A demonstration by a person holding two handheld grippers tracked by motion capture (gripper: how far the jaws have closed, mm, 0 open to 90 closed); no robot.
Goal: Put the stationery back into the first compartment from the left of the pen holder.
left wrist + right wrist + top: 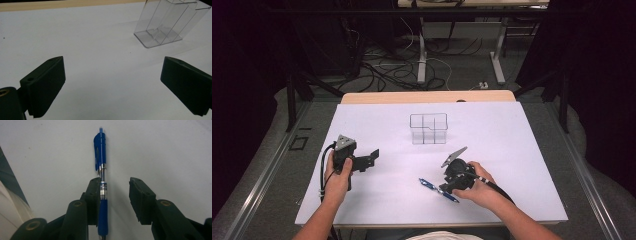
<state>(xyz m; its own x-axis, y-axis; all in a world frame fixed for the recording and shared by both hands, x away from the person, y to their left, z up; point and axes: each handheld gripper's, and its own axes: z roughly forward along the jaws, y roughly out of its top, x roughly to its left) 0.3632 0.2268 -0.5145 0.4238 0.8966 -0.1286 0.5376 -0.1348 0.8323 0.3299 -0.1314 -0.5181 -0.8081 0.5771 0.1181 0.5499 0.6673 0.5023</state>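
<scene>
R gripper (115, 202) straddles the one blue pen (102, 180), which lies flat on the table (512, 150) at 6 o'clock from the single clear organizer (428, 128). Jaws half open, one pad touching the barrel, no grip yet. Best to center the pen btwn pads, then squeeze mid-barrel. L gripper (112, 85) at 9 o'clock: wide open, empty.

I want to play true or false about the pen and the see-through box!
1. The blue pen lies between the jaws of the right gripper. True.
2. The pen stands inside the clear box. False: it lies on the white table.
3. The left gripper holds the box. False: its jaws are wide open, with nothing between them.
4. The clear box has dividers inside. True.
5. The right gripper has squeezed the pen tight. False: a gap shows beside one jaw.
</scene>
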